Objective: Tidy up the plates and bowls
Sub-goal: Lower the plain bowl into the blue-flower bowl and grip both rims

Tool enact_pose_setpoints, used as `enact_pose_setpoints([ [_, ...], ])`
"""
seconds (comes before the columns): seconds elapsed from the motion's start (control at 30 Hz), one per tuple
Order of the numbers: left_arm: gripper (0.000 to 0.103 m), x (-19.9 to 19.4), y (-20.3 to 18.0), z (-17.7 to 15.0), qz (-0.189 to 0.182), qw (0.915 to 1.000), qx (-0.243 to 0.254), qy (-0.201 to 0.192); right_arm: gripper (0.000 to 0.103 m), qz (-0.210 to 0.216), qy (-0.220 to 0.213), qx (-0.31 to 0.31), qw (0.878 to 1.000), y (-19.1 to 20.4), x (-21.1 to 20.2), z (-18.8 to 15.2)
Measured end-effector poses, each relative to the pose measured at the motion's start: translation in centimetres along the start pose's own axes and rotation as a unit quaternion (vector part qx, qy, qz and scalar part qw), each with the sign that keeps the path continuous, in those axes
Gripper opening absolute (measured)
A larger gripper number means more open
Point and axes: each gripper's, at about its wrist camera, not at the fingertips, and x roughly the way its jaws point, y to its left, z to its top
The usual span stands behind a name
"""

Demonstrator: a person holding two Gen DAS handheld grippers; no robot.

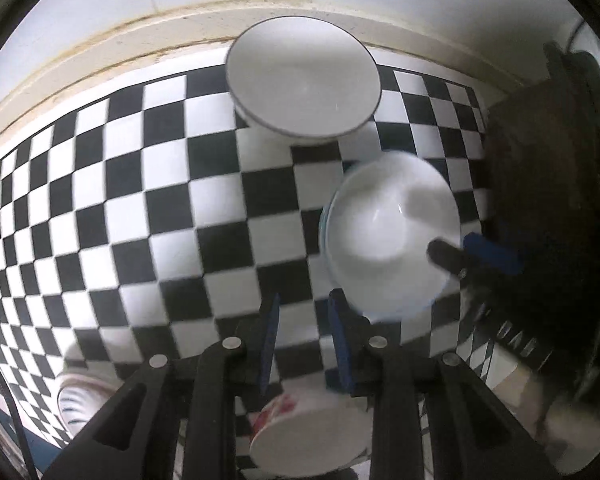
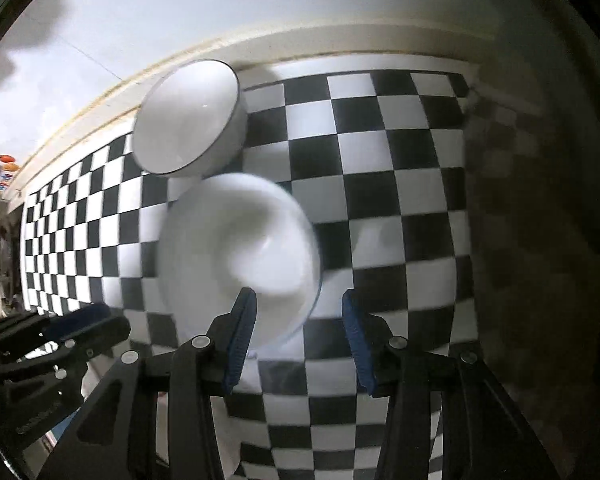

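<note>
White bowls [image 2: 236, 256] are gathered far on the checkered counter [image 2: 380, 168], likely for stacking. Nothing is held by the right hand-held gripper [image 2: 298, 312], jaws apart; the left hand-held gripper [image 1: 306, 316] is kept narrow and empty.

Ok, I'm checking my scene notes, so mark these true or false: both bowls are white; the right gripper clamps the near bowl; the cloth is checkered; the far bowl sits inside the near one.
1. Both bowls are white: true, the far bowl and the near bowl.
2. False: the right gripper is open, with its pads off the near bowl.
3. True: the checkered cloth is black and white.
4. False: the bowls sit side by side.
</note>
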Motion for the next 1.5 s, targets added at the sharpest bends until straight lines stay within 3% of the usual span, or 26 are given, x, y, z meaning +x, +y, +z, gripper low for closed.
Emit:
enact_pose_setpoints([
  [0.37, 0.023, 5.0, -0.3, 4.0, -0.014, 0.9992, -0.012, 0.036, 0.047, 0.016, 0.047, 0.031, 0.998, -1.7, 4.2, 1.4],
  [0.47, 0.015, 5.7, 0.1, 4.3, -0.023, 0.9988, -0.019, 0.039, 0.046, 0.03, 0.054, 0.035, 0.997, -2.1, 4.9, 1.7],
  [0.5, 0.015, 5.8, 0.2, 4.3, -0.025, 0.9987, -0.019, 0.04, 0.042, 0.034, 0.056, 0.037, 0.997, -2.2, 5.0, 1.7],
  [0.6, 0.013, 6.1, 0.5, 4.3, -0.029, 0.9984, -0.022, 0.043, 0.012, 0.057, 0.063, 0.048, 0.995, -2.6, 5.6, 1.7],
  [0.63, 0.013, 6.1, 0.5, 4.3, -0.035, 0.9982, -0.022, 0.043, 0.01, 0.057, 0.061, 0.051, 0.995, -2.8, 5.6, 1.7],
  [1.1, 0.013, 4.3, -2.3, 2.0, -0.023, 0.9996, 0.007, 0.017, 0.009, 0.066, 0.043, 0.049, 0.996, -2.2, 3.7, -0.6],
  [1.5, 0.013, -0.8, -2.2, -2.8, -0.029, 0.9991, 0.026, -0.018, 0.009, 0.082, 0.018, 0.042, 0.996, 0.2, -0.5, -4.5],
])
